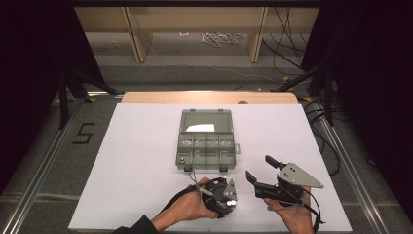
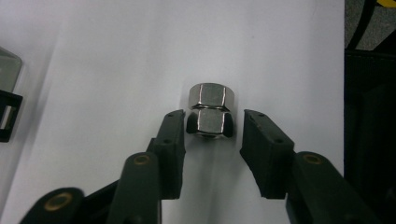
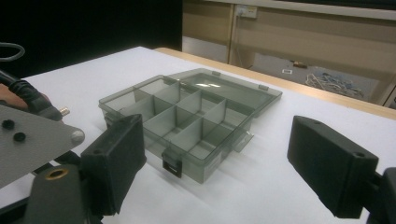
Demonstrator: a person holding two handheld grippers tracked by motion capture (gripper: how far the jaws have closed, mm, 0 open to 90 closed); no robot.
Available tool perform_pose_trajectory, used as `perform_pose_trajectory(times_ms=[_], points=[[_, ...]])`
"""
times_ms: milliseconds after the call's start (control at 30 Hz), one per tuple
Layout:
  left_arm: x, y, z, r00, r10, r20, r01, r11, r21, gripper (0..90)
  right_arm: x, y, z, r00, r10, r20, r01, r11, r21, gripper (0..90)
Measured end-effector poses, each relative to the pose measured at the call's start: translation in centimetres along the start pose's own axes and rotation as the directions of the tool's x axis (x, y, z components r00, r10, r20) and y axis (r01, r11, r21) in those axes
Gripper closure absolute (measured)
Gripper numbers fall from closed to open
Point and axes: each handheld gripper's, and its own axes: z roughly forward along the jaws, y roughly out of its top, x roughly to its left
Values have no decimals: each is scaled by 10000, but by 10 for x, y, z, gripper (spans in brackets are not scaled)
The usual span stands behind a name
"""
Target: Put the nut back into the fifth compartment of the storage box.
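Note:
A shiny metal hex nut [image 2: 210, 95], looking like two hex sections stacked, stands on the white table sheet. My left gripper [image 2: 212, 116] points straight down over it, one jaw on each side of its lower half, with a gap between each pad and the metal. In the high view the left gripper [image 1: 223, 197] is at the table's near edge, just below the box. The right gripper [image 1: 260, 167] rests to its right, open wide and empty, aimed toward the box [image 3: 187, 121]. In the right gripper view its jaws [image 3: 215, 123] stand far apart.
A clear grey compartment box [image 1: 233, 146] lies open at the table's middle, lid folded back. A small metal part [image 1: 182, 159] sits in its near-left cell. A corner of the box [image 2: 7, 112] shows left of the nut. The table's near edge lies close behind both hands.

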Motion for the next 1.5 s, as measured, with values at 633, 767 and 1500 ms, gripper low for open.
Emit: perform_pose_trajectory(times_ms=[633,767,1500], points=[[0,-1,-4,9999,-102,36,102,9999,103,675,-1,1,-1,9999,-53,98,51,9999,162,209],[2,-2,-9,9999,-147,-37,147,9999,-7,675,-1,1,-1,9999,-71,90,70,9999,154,210],[26,-16,-52,9968,-540,-585,527,9983,-232,676,-1,1,-2,10000,22,49,-23,9998,209,214]])
